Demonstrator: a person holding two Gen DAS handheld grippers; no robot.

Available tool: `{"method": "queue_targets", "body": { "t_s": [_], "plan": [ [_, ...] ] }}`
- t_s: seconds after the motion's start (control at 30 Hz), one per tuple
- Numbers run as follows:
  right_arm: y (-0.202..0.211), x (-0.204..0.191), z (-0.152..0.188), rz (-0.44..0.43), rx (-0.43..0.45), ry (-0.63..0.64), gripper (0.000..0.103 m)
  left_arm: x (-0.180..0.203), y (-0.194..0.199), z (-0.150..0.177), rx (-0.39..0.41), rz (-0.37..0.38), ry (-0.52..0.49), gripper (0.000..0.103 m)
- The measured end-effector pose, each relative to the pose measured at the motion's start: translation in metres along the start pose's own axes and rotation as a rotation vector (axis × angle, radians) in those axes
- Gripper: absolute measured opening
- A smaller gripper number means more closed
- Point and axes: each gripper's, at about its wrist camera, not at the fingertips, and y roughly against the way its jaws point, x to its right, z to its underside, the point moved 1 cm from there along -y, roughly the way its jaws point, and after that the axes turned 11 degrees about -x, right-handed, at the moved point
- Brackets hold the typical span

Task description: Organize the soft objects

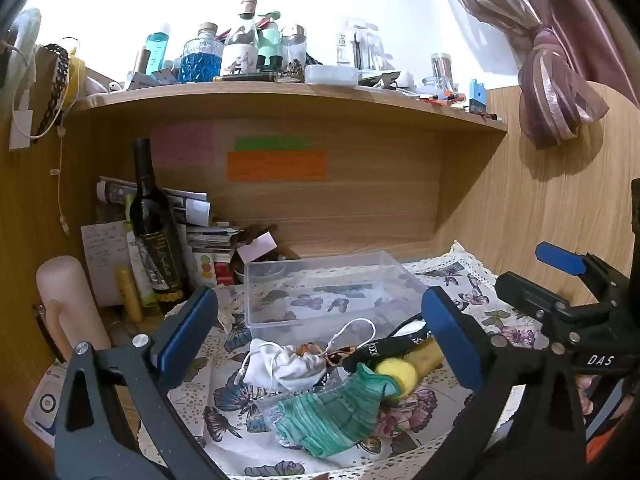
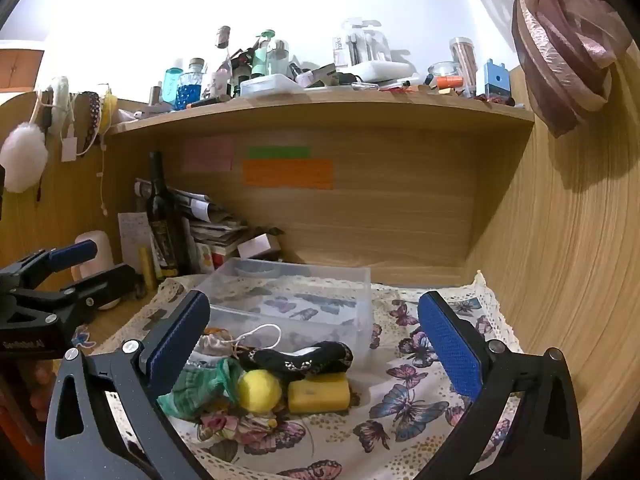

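A pile of soft things lies on the butterfly cloth (image 1: 224, 412) in front of a clear plastic box (image 1: 320, 288): a white drawstring pouch (image 1: 286, 366), a green knit cloth (image 1: 336, 412), a yellow ball (image 1: 398, 376), a yellow sponge (image 2: 318, 396) and a black patterned sock (image 2: 304, 358). My left gripper (image 1: 320, 344) is open and empty, its jaws spread to either side of the pile. My right gripper (image 2: 316, 344) is open and empty, just right of the left one, above the pile. The box (image 2: 288, 300) holds nothing.
A dark wine bottle (image 1: 154, 236), stacked papers (image 1: 188, 216) and a pale cylinder (image 1: 68, 300) stand at the back left. A cluttered shelf (image 1: 280, 96) overhangs the desk. Wooden walls close the back and right side (image 2: 560, 260). A tied curtain (image 1: 556, 76) hangs at upper right.
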Motion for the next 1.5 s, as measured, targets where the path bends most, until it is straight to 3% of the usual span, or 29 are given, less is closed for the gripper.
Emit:
{"method": "queue_targets", "body": {
  "t_s": [1.5],
  "plan": [
    [-0.001,0.002,0.0,-0.031,-0.015,-0.018,0.103,0.011,0.004,-0.003,0.026,0.021,-0.016,0.103]
  ]
}}
